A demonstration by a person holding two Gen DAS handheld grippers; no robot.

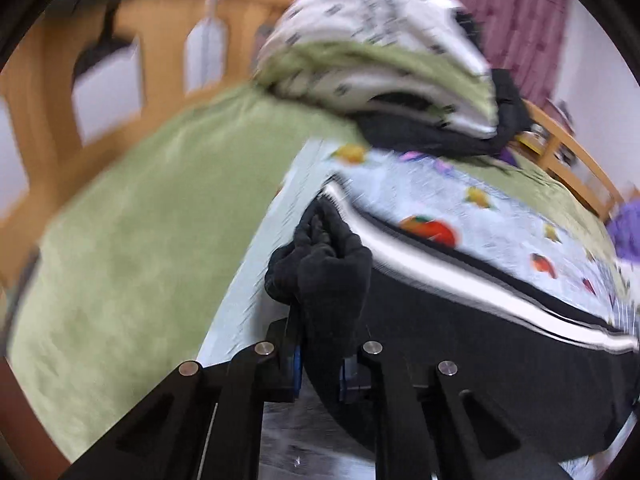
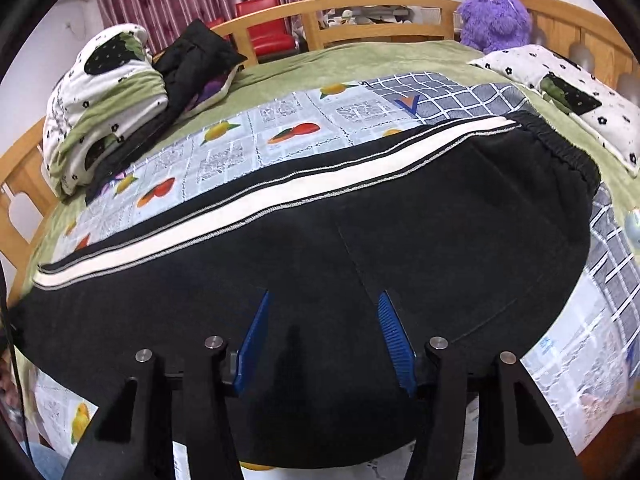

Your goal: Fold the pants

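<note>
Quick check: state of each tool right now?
Left tool: shut on a bunched end of the black pants.
Right tool: open, over the pants, gripping nothing.

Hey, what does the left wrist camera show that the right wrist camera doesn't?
Left wrist only: the left gripper shut on a bunched end of the black pants.

Right wrist only: the right gripper open over flat cloth, the elastic waistband, a purple plush toy and red chairs.

Both: the pants' white stripe, fruit-print sheet and folded quilt.
</note>
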